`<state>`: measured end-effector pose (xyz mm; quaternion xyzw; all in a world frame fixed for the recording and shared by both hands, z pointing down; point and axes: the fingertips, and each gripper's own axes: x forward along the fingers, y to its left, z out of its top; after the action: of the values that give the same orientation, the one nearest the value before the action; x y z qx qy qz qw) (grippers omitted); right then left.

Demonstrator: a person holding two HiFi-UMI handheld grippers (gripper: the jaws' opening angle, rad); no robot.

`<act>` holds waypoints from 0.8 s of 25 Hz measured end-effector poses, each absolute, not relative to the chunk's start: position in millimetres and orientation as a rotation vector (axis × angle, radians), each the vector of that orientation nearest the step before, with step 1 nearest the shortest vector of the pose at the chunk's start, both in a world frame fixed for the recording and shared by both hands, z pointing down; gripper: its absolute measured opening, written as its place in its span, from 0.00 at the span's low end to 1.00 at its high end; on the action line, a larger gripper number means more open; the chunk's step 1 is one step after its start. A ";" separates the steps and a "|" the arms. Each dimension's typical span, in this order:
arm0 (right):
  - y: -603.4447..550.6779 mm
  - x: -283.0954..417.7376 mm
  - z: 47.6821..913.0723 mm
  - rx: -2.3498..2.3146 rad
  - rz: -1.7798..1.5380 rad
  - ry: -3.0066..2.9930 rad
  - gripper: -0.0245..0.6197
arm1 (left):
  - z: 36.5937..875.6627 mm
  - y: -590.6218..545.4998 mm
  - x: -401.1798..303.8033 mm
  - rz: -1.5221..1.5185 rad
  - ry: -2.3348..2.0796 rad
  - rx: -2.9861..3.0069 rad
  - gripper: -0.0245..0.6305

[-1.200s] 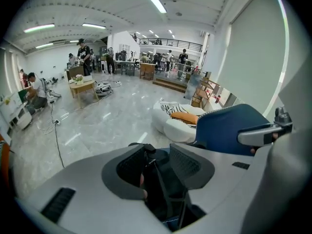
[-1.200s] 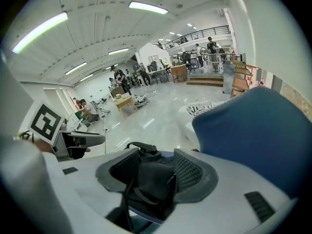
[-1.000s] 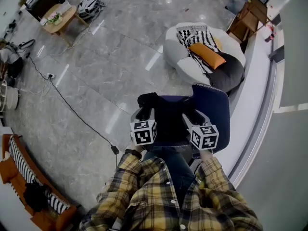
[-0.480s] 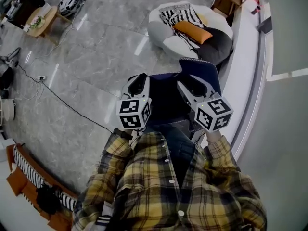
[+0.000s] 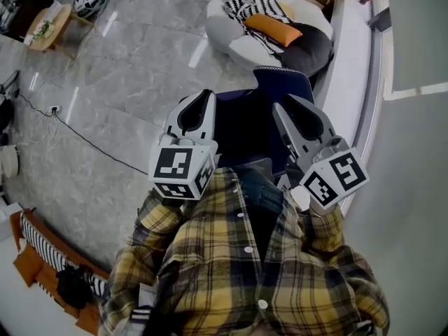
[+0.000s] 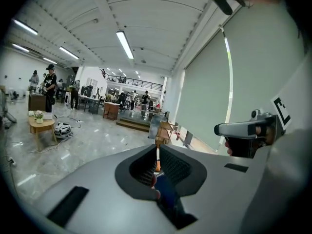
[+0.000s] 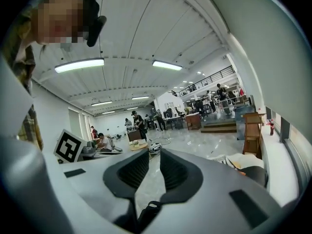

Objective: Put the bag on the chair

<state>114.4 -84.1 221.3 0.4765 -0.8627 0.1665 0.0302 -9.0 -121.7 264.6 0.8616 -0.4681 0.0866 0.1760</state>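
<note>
One navy upholstered chair (image 5: 288,86), one black fabric bag (image 5: 241,128), one orange cushion (image 5: 273,28), two grey tools: left tool (image 5: 204,94), right tool (image 5: 283,103).

Navy chair (image 5: 287,82), yellow-and-black plaid shirt (image 5: 231,271), orange cushion (image 5: 273,28), black-and-white striped throw (image 5: 252,9), grey marbled floor (image 5: 126,82).

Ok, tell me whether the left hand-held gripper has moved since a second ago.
Yes. The left hand-held gripper has risen from low over the blue chair toward the camera. Its jaws have just been closing, with nothing between them.
</note>
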 end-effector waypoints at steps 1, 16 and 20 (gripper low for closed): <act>-80.8 114.6 215.9 1.472 0.496 -2.667 0.16 | 258.5 -118.1 -9.1 0.233 -1.326 2.447 0.09; -53.7 106.3 215.0 1.422 0.446 -2.665 0.06 | 243.5 -72.9 -9.2 0.271 -1.269 2.539 0.07; -48.1 104.2 209.8 1.418 0.448 -2.689 0.06 | 242.1 -66.8 -6.0 0.276 -1.253 2.565 0.07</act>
<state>104.2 -48.1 209.8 0.4613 -0.8745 0.1457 0.0345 -6.0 -66.8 242.1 0.8860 -0.4328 0.0952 0.1363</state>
